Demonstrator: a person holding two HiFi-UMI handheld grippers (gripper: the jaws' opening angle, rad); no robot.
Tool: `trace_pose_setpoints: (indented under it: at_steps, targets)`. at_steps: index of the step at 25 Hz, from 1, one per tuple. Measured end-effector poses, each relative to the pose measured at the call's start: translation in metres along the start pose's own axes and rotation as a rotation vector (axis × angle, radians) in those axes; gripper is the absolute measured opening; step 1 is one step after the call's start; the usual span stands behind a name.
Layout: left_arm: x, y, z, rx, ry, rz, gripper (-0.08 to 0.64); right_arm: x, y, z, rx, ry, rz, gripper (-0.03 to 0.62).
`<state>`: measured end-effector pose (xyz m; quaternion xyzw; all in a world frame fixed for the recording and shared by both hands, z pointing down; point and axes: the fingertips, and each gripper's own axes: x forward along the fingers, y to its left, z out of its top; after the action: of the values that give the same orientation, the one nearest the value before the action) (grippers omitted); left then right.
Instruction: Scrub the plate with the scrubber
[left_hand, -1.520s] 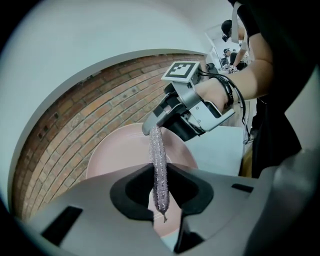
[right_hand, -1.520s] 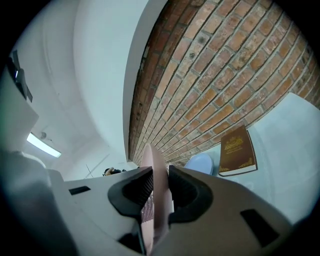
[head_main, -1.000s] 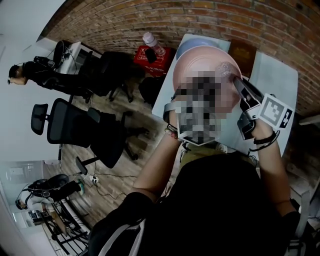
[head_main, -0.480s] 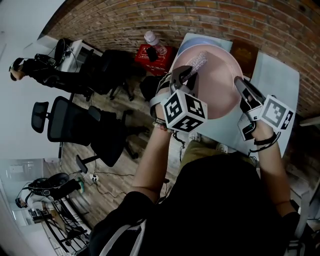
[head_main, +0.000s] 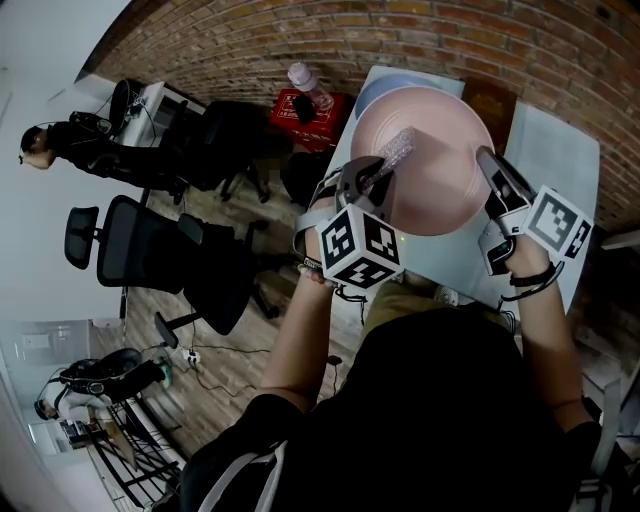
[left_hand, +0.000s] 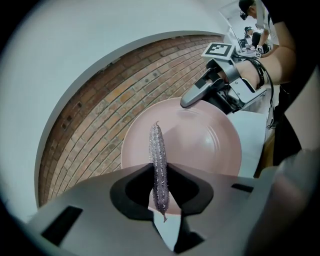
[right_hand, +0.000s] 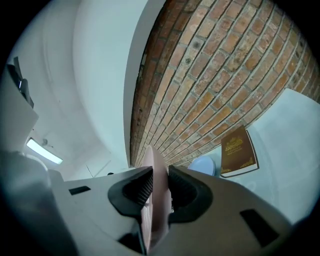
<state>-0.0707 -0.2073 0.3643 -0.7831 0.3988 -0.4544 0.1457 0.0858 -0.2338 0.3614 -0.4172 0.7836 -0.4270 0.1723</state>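
Starting at the left, black office chairs (head_main: 130, 250) stand on the wood floor, and a water bottle (head_main: 305, 85) sits on a red box (head_main: 300, 112) by the brick wall (head_main: 250, 40). To the right of these, the left gripper (head_main: 372, 172) has its jaws nearly together, pinching a thin, glittery silver scrubber (left_hand: 159, 165) that sticks out beyond them. The scrubber's far end lies across the left part of the pink plate (head_main: 435, 180); whether it touches the surface cannot be told. The plate is above the pale table (head_main: 560, 150). On its right rim the right gripper (head_main: 487, 160) is clamped, jaws partly open with the rim's edge pressed between the ribbed pads (right_hand: 176, 192). Farther off on the table lie a pale blue plate (right_hand: 202, 165) and, to its right, a brown book (right_hand: 239, 152).
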Motion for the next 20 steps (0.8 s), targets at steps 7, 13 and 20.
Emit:
trace_pose_setpoints:
  at_steps: [7, 13, 20]
  targets:
    - [-0.009, -0.028, -0.006, -0.01, -0.014, -0.073, 0.084, 0.0, -0.003, 0.001, 0.001, -0.008, -0.013, 0.098]
    - [-0.014, -0.054, 0.007, -0.079, -0.078, -0.175, 0.084, -0.001, -0.005, 0.002, -0.031, -0.001, -0.041, 0.098]
    - [-0.014, -0.074, 0.032, -0.105, -0.162, -0.274, 0.084, 0.002, -0.001, -0.002, -0.079, 0.007, -0.043, 0.098]
